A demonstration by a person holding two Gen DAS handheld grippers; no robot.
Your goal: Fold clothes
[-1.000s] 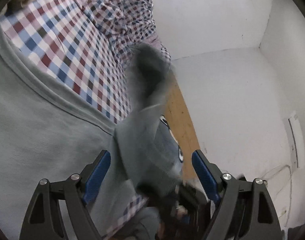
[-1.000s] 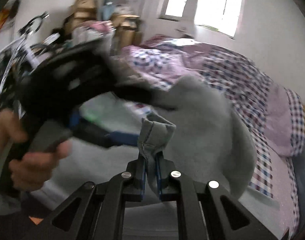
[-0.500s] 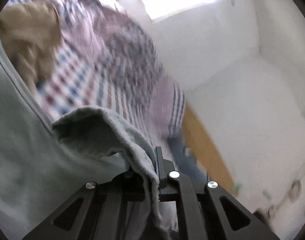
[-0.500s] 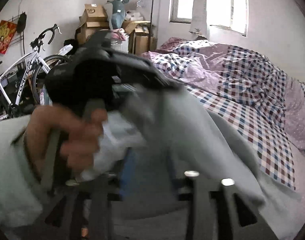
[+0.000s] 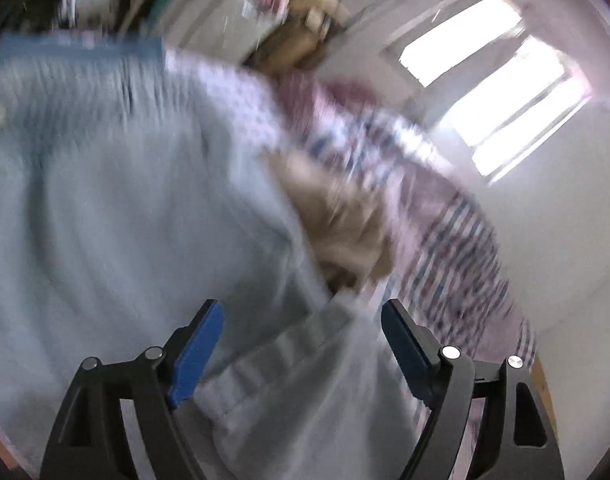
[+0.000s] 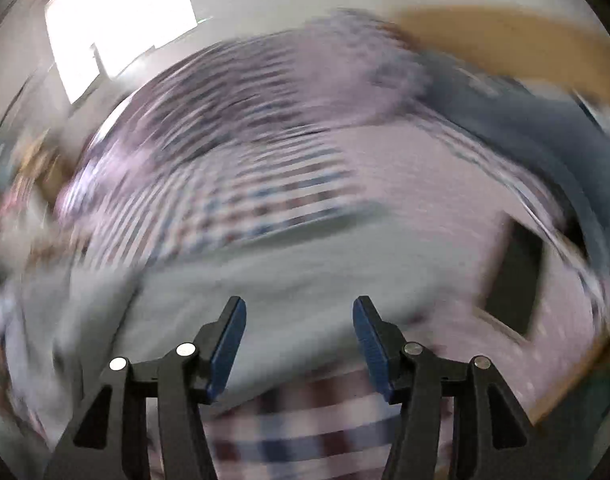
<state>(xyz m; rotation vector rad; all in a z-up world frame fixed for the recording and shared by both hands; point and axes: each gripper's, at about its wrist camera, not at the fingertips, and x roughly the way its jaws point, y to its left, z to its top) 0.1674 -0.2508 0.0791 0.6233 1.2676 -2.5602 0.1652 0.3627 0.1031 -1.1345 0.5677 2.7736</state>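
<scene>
Both pictures are smeared with motion, so edges are hard to read. The left gripper [image 5: 301, 336] stands wide open, its blue pads well apart; a folded flap of the pale grey garment [image 5: 117, 216] lies between them, but I see neither pad pressing on it. The right gripper [image 6: 299, 332] is open as well, holding nothing, with the garment [image 6: 289, 272] spread across the lower middle of its frame on the checked bedspread [image 6: 233, 184].

With neither tool gripping, I judge the risk to be the loose flap sliding or falling open, since nothing pins the fold. At this speed, a finger could also snag the cloth and drag it askew, or catch the bedspread beneath and rumple both.

The left view alone shows the flap doubled over at lower centre, a tan cloth [image 5: 337, 224] just past the garment's edge, and cluttered boxes [image 5: 241, 8] at the top. The right view alone shows a dark flat rectangle [image 6: 513, 276] lying on the bed at the right, a dark blue cloth [image 6: 517, 112] at upper right, and a wooden board [image 6: 505, 40] behind it.
</scene>
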